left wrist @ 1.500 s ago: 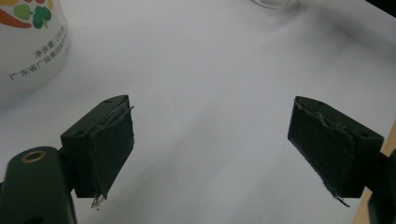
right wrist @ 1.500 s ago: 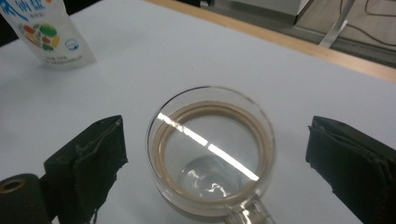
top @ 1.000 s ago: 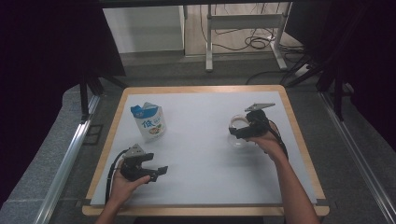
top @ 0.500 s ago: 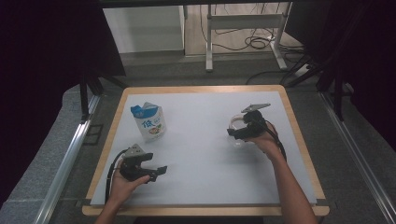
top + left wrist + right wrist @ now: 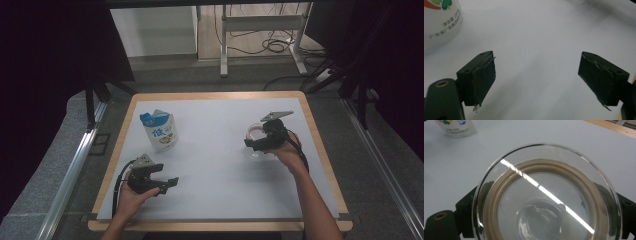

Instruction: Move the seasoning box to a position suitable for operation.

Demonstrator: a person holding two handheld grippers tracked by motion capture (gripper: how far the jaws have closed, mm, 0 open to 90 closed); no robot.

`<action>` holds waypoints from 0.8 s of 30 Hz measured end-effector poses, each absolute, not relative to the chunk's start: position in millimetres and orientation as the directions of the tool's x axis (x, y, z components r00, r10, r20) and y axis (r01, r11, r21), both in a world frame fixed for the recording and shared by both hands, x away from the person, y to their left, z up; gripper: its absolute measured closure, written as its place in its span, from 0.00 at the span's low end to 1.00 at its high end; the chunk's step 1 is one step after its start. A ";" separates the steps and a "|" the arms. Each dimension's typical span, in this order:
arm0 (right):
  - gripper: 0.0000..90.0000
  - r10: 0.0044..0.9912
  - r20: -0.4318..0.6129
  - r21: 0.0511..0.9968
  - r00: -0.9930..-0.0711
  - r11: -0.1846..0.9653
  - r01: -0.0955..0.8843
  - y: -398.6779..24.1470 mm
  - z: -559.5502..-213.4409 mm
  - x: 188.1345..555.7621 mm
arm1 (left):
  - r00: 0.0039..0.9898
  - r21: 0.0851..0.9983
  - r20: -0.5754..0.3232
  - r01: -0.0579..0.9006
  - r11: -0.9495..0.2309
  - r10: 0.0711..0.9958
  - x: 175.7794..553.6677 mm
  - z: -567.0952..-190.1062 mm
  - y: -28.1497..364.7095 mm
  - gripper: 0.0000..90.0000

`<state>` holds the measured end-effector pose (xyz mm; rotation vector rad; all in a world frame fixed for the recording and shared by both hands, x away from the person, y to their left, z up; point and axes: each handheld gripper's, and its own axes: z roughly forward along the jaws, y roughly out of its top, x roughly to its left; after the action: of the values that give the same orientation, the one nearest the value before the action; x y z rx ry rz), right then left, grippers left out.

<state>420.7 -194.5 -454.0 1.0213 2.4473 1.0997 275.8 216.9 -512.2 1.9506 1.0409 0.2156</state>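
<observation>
As seen from above: right claw (image 5: 256, 143) over the right half of the white desk (image 5: 220, 175), closed on a clear glass lid (image 5: 254, 134) and holding it off the surface. Along the right gripper view: glass lid (image 5: 546, 195) clamped between the two black jaws, one at each side of its rim, with a tan ring inside the rim and a glass knob at centre. Left claw (image 5: 170, 183) near the front left of the desk, resting low and well apart from the lid. Along the left gripper view: jaws spread wide, nothing between the pads (image 5: 485, 77). White pouch (image 5: 160, 131) with blue top and printed label, upright at rear left.
</observation>
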 end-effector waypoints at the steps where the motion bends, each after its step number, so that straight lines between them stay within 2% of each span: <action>1: 0.13 0.696 0.037 0.739 -0.717 0.463 0.489 -193.9 -449.4 412.1 | 0.632 0.776 -0.233 0.579 -0.250 0.739 274.6 -510.9 217.8 0.16; 11: 0.13 0.652 0.030 0.747 -0.758 0.489 0.451 -189.6 -443.7 367.3 | 0.630 0.778 -0.233 0.578 -0.246 0.741 273.2 -510.4 220.3 0.16; 24: 0.13 0.628 0.054 0.731 -0.776 0.505 0.459 -184.1 -460.8 337.9 | 0.623 0.777 -0.227 0.580 -0.246 0.749 272.5 -510.9 222.6 0.16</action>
<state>337.9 -184.1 -460.8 0.9285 2.5290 1.1295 272.5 222.6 -510.9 1.9428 1.0509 0.2362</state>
